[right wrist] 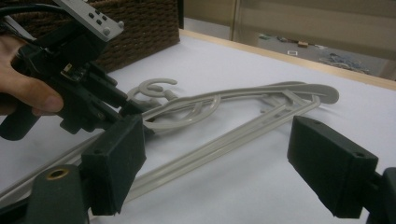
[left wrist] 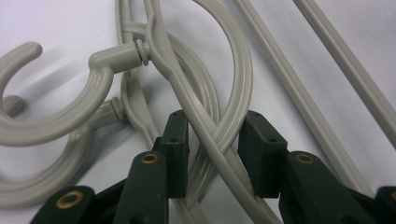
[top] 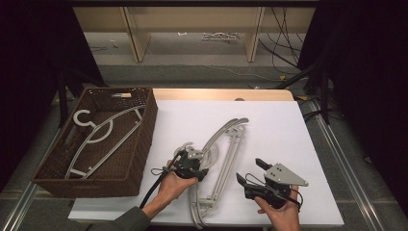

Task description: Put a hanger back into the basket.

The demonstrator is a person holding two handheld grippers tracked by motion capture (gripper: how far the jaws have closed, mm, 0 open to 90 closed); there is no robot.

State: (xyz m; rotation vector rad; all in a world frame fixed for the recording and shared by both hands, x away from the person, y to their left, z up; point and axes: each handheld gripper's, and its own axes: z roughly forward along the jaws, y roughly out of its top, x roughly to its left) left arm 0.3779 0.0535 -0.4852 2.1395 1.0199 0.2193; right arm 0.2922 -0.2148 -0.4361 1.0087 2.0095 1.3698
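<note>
Two or three grey plastic hangers (top: pixel 226 144) lie tangled on the white table top (top: pixel 274 125). My left gripper (top: pixel 206 164) is down on them near their hooks. In the left gripper view its jaws straddle two crossing hanger bars (left wrist: pixel 210 140); the pads (left wrist: pixel 179 144) stand close beside the bars with a thin gap on the right, so my left gripper (left wrist: pixel 215 126) is open. My right gripper (top: pixel 250 171) is held above the table to the right of the hangers, open wide with nothing between its pads (right wrist: pixel 116 158). The hangers (right wrist: pixel 224 100) lie ahead of it.
A brown wicker basket (top: pixel 146 130) stands at the table's left and holds another grey hanger (top: pixel 103 134). Beyond the table's far wooden edge (top: pixel 221 94) is floor with cables and shelf legs. The left hand and its gripper (right wrist: pixel 70 70) show in the right gripper view.
</note>
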